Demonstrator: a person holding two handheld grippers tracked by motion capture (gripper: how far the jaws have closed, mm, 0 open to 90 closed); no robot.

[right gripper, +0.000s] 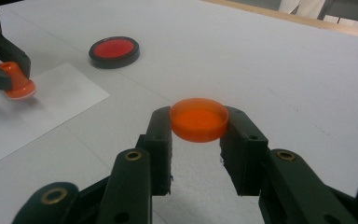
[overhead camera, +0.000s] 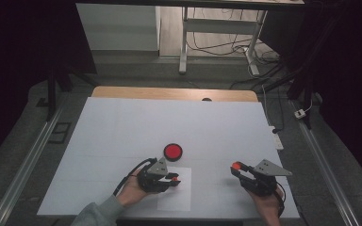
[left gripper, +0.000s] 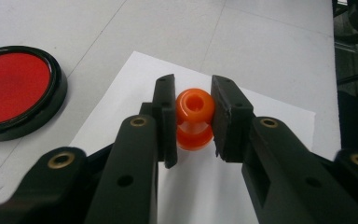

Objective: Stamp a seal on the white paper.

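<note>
My left gripper (left gripper: 193, 116) is shut on a small orange stamp (left gripper: 194, 117), held upright by its knob with its base just over a white sheet of paper (left gripper: 270, 121). In the high view that gripper (overhead camera: 173, 179) sits at the sheet's (overhead camera: 175, 197) upper left. My right gripper (right gripper: 199, 122) is shut on a round orange cap (right gripper: 199, 119), held level above the table; it shows at the lower right in the high view (overhead camera: 236, 166). A red ink pad in a black case (overhead camera: 173, 151) lies just beyond the left gripper, also seen as the ink pad (left gripper: 14, 88) and the ink pad (right gripper: 114, 49).
A large white mat (overhead camera: 122, 127) covers the wooden table (overhead camera: 122, 92). Beyond the far edge stand desk legs (overhead camera: 184, 42) and loose cables (overhead camera: 264, 61) on the floor. A power strip (overhead camera: 277, 140) hangs at the right edge.
</note>
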